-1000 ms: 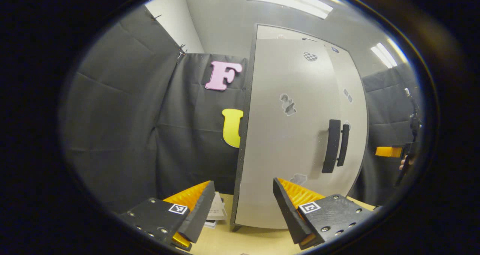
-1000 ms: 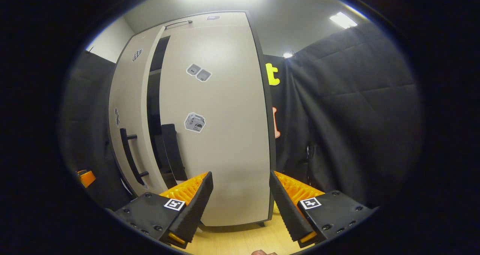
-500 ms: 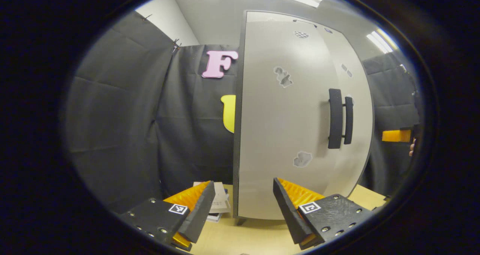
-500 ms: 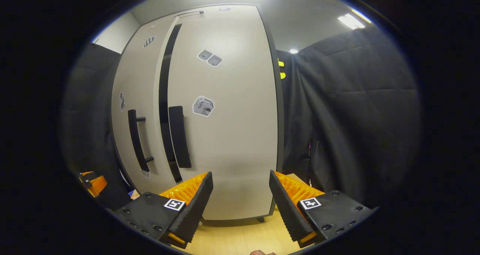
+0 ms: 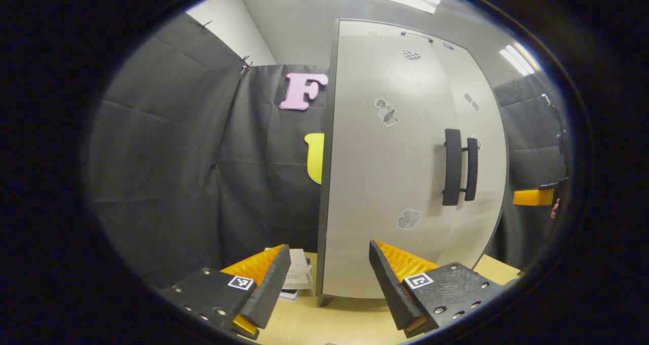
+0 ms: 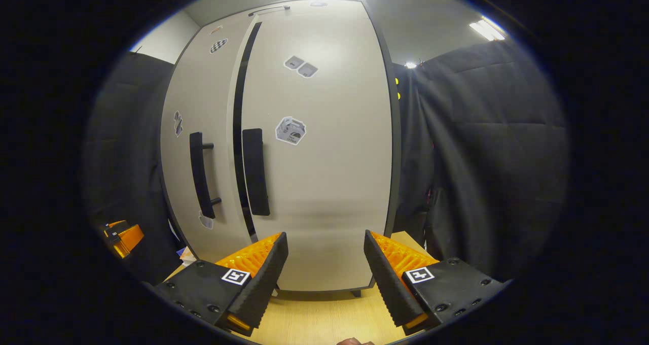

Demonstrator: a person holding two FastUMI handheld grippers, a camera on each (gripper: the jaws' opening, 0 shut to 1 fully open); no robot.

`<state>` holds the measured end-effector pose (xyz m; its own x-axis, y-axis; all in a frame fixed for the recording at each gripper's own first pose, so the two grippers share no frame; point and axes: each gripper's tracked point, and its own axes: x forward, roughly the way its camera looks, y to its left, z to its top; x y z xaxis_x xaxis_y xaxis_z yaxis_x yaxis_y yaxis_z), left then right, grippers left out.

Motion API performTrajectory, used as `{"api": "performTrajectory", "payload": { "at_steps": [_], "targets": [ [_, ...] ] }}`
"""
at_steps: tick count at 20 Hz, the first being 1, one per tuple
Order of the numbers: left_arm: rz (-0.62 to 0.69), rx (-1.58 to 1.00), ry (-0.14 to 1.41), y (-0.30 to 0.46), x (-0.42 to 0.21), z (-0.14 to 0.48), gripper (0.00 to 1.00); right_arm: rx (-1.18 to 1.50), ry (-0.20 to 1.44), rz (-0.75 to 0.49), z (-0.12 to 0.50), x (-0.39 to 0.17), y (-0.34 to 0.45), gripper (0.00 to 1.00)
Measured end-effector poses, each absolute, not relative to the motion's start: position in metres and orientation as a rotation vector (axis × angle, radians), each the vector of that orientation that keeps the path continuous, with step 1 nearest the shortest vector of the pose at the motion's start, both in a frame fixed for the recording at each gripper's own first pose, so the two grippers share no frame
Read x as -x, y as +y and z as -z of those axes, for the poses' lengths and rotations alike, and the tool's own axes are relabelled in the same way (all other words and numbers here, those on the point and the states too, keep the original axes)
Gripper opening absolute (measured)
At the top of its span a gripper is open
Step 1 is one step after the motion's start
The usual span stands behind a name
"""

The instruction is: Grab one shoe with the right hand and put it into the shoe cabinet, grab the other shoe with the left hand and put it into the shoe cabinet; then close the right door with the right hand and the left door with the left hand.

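Note:
The pale grey shoe cabinet (image 5: 385, 182) stands on the wooden tabletop (image 5: 345, 322), just ahead of my left gripper (image 5: 329, 279), which is open and holds nothing. Its two black handles (image 5: 452, 167) sit side by side. In the right gripper view the right door (image 6: 324, 172) fills the middle, and a thin dark slit (image 6: 238, 132) separates it from the left door (image 6: 203, 96). My right gripper (image 6: 326, 274) is open and empty, close in front of the right door's lower part. The doors hide the cabinet's inside.
Some papers or booklets (image 5: 299, 279) lie on the tabletop at the cabinet's left foot. Black cloth walls stand close on both sides. The other gripper shows far off at each view's edge (image 5: 532, 197) (image 6: 124, 236).
The right door has swung in from partly open to nearly shut, and the dark gap has narrowed to a slit. Both grippers stayed open; the right one moved closer and more square to the cabinet.

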<state>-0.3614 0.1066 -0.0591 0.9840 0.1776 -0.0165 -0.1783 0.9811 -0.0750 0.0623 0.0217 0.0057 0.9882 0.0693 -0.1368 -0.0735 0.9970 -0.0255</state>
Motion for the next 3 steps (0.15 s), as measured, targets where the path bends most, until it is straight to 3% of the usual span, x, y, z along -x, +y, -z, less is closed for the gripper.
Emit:
{"api": "performTrajectory", "payload": {
  "at_steps": [3],
  "targets": [
    [-0.165,0.077,0.044,0.098,0.375,0.075,0.91,0.019,0.174,-0.099,0.005,-0.066,0.028,0.91]
  ]
}}
